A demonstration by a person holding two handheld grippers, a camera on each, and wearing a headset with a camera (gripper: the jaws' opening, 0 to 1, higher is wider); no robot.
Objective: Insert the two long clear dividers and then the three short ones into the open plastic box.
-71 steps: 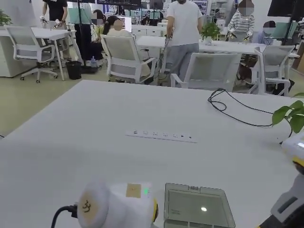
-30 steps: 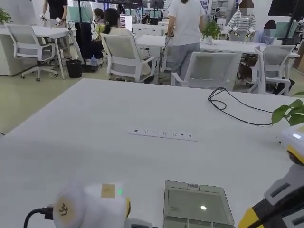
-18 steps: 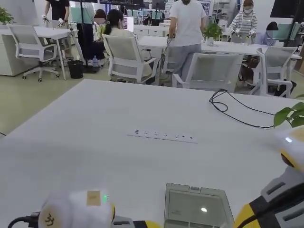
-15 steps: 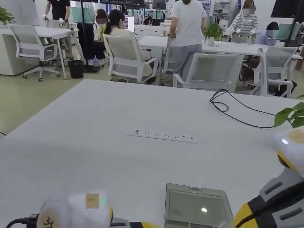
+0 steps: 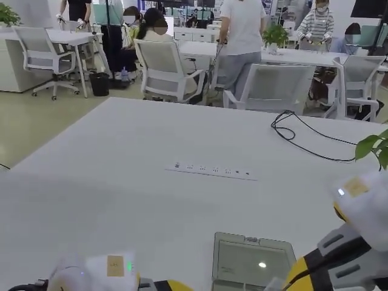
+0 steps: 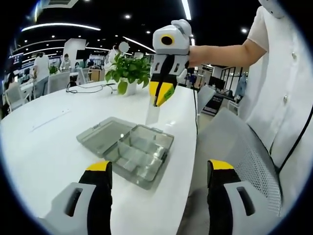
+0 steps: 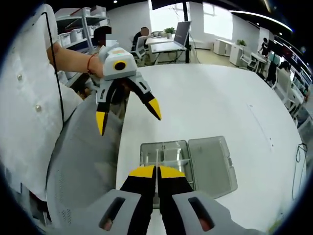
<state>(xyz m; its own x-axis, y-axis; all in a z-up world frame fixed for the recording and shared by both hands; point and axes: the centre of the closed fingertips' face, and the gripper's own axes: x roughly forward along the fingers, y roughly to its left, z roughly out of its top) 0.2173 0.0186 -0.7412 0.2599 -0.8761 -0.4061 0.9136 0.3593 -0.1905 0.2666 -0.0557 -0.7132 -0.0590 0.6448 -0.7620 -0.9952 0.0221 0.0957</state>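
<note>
The small clear flat plastic divider (image 6: 153,114) hangs upright from the tips of the right gripper (image 6: 159,99), just above the far side of the open clear rectangular plastic box (image 6: 142,155). The right gripper's yellow-tipped jaws are pinched together on the divider's top edge, and in the right gripper view they meet with only the thin clear sheet between them. The box sits on the white workbench (image 6: 44,147) close to the edge nearest the person, with its flat hinged lid (image 6: 100,136) folded back and lying level on the bench beside it. Clear partitions show inside the box, though how many is hard to tell.

The left gripper (image 7: 128,119) is held in the air off the bench edge, apart from the box, with its jaws spread wide and nothing between them. A bare forearm and a white shirt show behind each gripper.

Further out on the bench lie a long white power strip (image 5: 212,171) and a looped black cable (image 5: 306,134), well apart from the box. A green leafy potted plant (image 6: 128,71) stands near the bench's right side. Beyond the bench are white office chairs (image 5: 167,70) and other people at desks.
</note>
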